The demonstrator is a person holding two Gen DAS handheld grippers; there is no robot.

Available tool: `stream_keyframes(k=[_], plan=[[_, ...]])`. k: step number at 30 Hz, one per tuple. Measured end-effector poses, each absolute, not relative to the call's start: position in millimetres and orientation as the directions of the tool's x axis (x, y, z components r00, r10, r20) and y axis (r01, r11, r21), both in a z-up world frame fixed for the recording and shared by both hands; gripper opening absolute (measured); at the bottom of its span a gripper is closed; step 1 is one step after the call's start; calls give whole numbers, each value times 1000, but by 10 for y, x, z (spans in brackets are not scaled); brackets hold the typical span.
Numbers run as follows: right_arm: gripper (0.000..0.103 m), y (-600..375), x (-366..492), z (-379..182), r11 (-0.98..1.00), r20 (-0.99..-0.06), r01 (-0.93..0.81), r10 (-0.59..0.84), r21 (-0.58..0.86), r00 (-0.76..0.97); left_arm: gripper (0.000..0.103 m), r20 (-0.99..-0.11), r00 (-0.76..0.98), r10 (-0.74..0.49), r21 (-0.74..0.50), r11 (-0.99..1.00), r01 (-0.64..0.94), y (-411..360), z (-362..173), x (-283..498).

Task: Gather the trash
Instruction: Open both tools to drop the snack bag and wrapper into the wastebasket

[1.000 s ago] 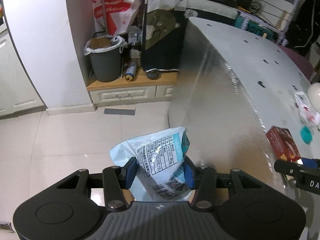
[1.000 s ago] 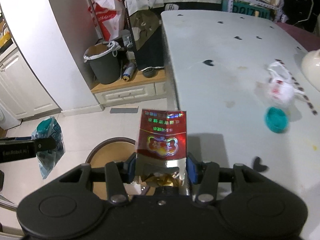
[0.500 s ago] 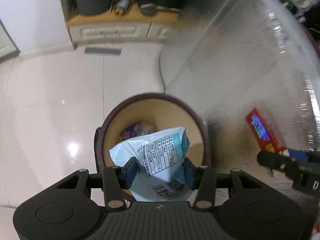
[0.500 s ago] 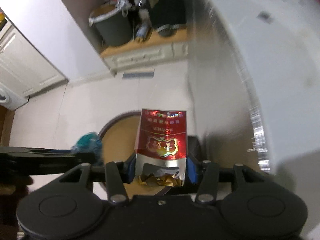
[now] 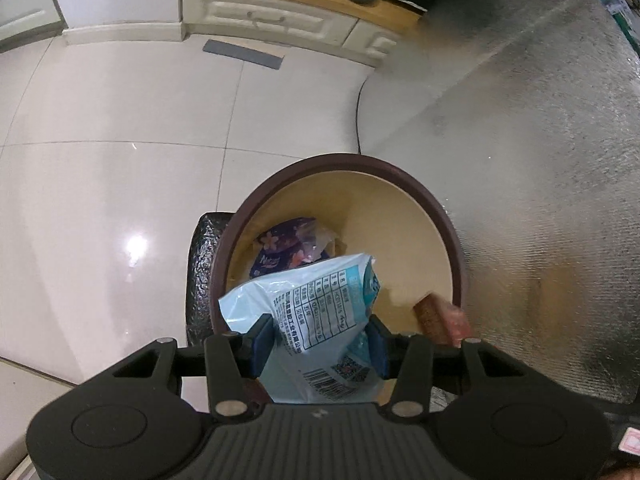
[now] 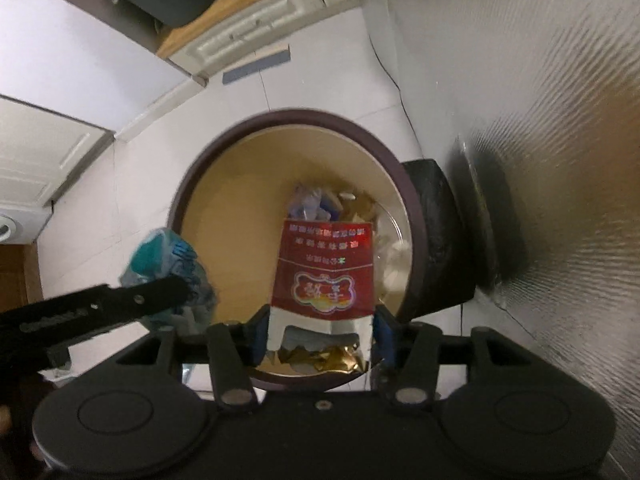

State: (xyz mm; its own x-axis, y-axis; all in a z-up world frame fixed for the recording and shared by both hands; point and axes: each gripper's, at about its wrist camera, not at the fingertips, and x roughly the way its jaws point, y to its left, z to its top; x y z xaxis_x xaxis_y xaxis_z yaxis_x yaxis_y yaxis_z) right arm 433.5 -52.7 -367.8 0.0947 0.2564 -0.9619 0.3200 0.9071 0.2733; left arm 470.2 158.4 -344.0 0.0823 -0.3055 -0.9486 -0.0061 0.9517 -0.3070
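A round bin with a dark brown rim and cream inside stands on the floor below both grippers. My left gripper is shut on a light blue printed plastic bag that hangs over the bin's near edge. In the right wrist view the left gripper and its bag hang over the bin's left rim. My right gripper points down into the bin; its jaws are opening, and the red cigarette pack still stands between the pads, touching both. The pack shows blurred at the bin's right rim.
A purple flowered wrapper and other scraps lie in the bin. A black pedal block sits against its side. A silvery cloth wall hangs close on the right. A low cabinet with drawers stands across the tiled floor.
Both grippers sank and tipped downward, from facing the room and tabletop to looking into the bin. Each keeps its item. The bin fills more of both views.
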Motion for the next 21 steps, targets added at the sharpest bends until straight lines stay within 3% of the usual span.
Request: stream_keyframes(k=[3, 11, 16, 18, 21], plan=[[71, -473, 4322, -3718, 925, -970, 295, 229, 241, 77, 50, -949, 77, -306, -308, 951, -12, 1583, -3475, 4719], [72, -469, 4270, -3755, 960, -982, 206, 186, 190, 40, 50, -945, 48, -323, -324, 946, -4, 1415, -3627, 4802], [72, -601, 4242, -3749, 961, -982, 203, 182, 188, 45, 57, -947, 16, -322, -322, 947, 4, 1277, -3730, 4824], [72, -629, 4231, -3741, 962, -982, 200, 181, 187, 46, 70, -946, -9, -323, -323, 946, 1, 1258, -3761, 4797], [72, -649, 4211, -3725, 963, -983, 200, 178, 183, 43, 77, -954, -21, -299, -299, 954, -5, 1269, -3798, 4754]])
